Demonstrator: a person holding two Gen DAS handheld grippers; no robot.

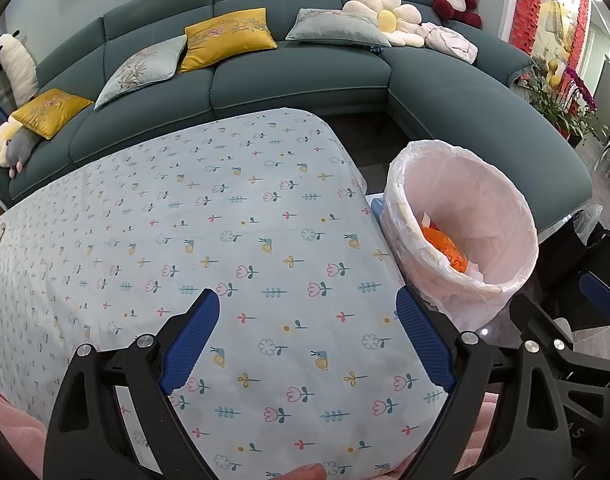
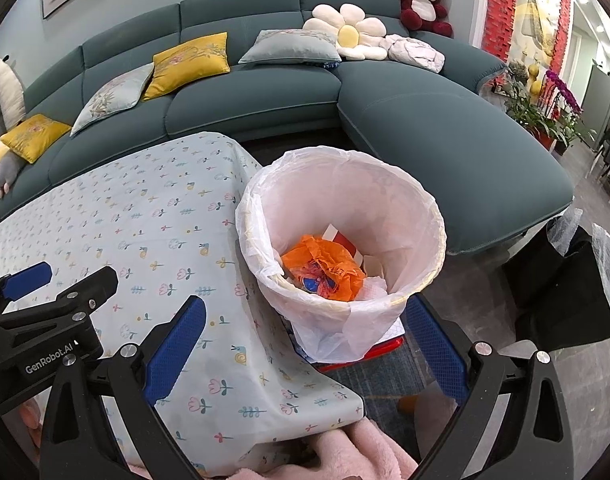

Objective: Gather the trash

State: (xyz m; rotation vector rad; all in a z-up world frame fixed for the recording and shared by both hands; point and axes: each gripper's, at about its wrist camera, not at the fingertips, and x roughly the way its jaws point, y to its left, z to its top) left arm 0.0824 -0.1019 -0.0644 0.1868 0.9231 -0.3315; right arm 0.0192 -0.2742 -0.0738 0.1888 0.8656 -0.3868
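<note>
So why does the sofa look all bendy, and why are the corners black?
Left wrist view: the fisheye lens curves the sofa and darkens the corners; the tablecloth looks sharp and evenly lit. Right wrist view: same bending, the bin is clear, and the lights at the right edge glare.

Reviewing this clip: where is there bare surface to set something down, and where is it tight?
The flowered tablecloth lies bare from the sofa side to the open left gripper. It is tight at the table's right edge, where the lined bin, holding an orange bag, stands beside it with the open right gripper close by. Sofa cushions are crowded with pillows.
</note>
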